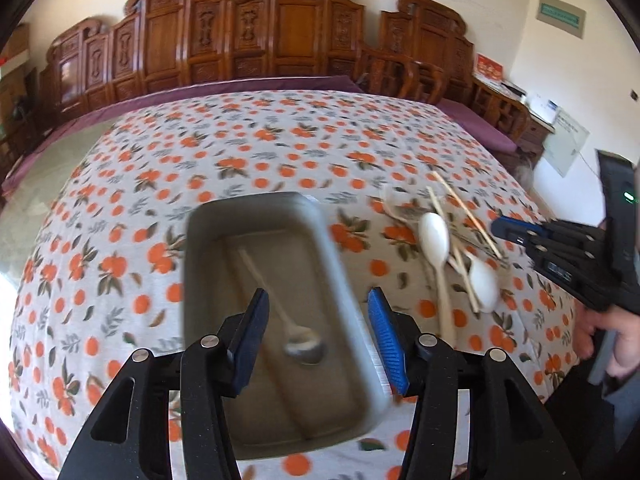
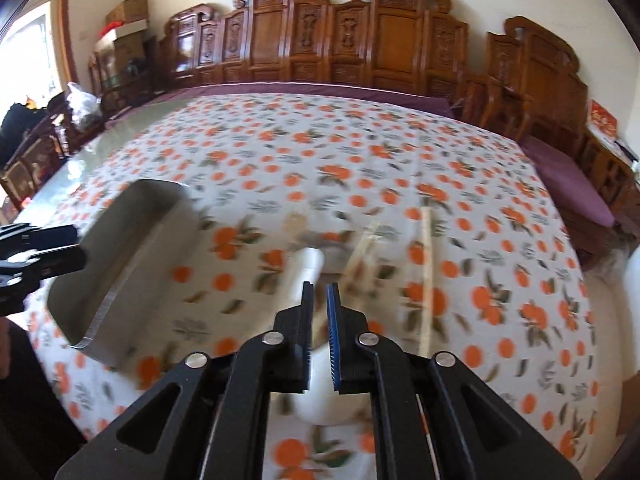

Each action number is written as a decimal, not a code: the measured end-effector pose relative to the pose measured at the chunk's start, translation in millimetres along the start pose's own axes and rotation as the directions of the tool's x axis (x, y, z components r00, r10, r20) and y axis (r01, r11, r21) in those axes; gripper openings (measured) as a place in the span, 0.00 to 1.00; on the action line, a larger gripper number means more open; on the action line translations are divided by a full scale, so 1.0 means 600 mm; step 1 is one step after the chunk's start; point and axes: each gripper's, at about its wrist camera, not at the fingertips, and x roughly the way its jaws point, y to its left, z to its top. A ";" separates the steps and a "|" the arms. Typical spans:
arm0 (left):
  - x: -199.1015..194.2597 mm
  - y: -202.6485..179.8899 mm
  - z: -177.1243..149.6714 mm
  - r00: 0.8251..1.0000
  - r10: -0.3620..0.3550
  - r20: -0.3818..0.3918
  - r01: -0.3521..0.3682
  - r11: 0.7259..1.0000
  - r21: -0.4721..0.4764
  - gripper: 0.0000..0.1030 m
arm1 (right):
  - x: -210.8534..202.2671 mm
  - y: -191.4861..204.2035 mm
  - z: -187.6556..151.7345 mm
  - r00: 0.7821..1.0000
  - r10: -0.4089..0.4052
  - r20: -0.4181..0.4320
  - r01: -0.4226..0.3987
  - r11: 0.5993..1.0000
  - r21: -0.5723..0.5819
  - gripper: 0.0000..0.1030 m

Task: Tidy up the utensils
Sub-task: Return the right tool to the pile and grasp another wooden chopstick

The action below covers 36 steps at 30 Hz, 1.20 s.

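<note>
The left gripper [image 1: 318,332] hovers over a grey rectangular plastic tray [image 1: 224,216], its blue-padded fingers [image 1: 386,336] spread wide with nothing between them. Inside the tray lies a long-handled metal spoon [image 1: 302,346], bowl toward the camera. The tray rests on a white tablecloth printed with oranges and leaves [image 1: 280,140].

At about three o'clock from the tray, well apart from it, a loose pile sits on the cloth: white plastic spoons [image 1: 434,240] crossed with pale wooden chopsticks [image 1: 466,208].

In the right wrist view, the right gripper [image 2: 319,300] hangs above that pile, its fingers nearly together; the frame is blurred, so whether they pinch the white spoon [image 2: 310,262] below them cannot be told. The chopsticks [image 2: 426,264] lie at one o'clock from its tips, the tray [image 2: 132,248] at nine o'clock.

Carved brown wooden chairs [image 1: 288,28] line the far wall.
</note>
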 end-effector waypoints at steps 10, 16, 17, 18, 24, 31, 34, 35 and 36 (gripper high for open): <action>0.016 -0.064 -0.002 1.000 -0.028 -0.006 0.028 0.998 0.051 0.48 | 0.046 -0.036 -0.027 0.998 0.056 -0.029 -0.054 0.995 0.087 0.13; 0.026 -0.076 -0.005 1.000 -0.026 -0.017 0.027 0.998 0.061 0.48 | 0.083 -0.013 -0.024 0.994 0.069 -0.085 -0.062 0.994 0.087 0.13; 0.028 -0.077 -0.005 1.000 -0.024 -0.019 0.025 0.998 0.060 0.48 | 0.089 -0.012 -0.023 0.993 0.068 -0.097 -0.059 0.994 0.094 0.13; 0.028 -0.078 -0.006 1.000 -0.025 -0.020 0.026 0.998 0.059 0.48 | 0.092 -0.012 -0.022 0.993 0.075 -0.095 -0.065 0.992 0.107 0.18; 0.035 -0.085 -0.011 0.999 -0.013 -0.033 0.015 0.997 0.069 0.48 | 0.111 -0.012 -0.020 0.987 0.100 -0.127 -0.078 0.982 0.173 0.18; 0.042 -0.097 -0.010 0.999 -0.008 -0.049 0.011 0.998 0.069 0.48 | 0.099 -0.033 -0.024 0.988 0.106 -0.112 -0.081 0.974 0.211 0.06; 0.046 -0.111 -0.010 0.999 0.000 -0.054 0.005 0.996 0.093 0.48 | 0.081 -0.049 -0.023 0.989 0.124 -0.075 -0.102 0.965 0.241 0.06; 0.048 -0.117 -0.010 0.998 0.004 -0.058 0.002 0.994 0.105 0.48 | 0.074 -0.053 -0.022 0.990 0.125 -0.058 -0.108 0.964 0.243 0.06; 0.050 -0.123 -0.010 0.998 0.007 -0.061 0.000 0.993 0.114 0.48 | 0.067 -0.057 -0.020 0.992 0.122 -0.041 -0.109 0.964 0.243 0.06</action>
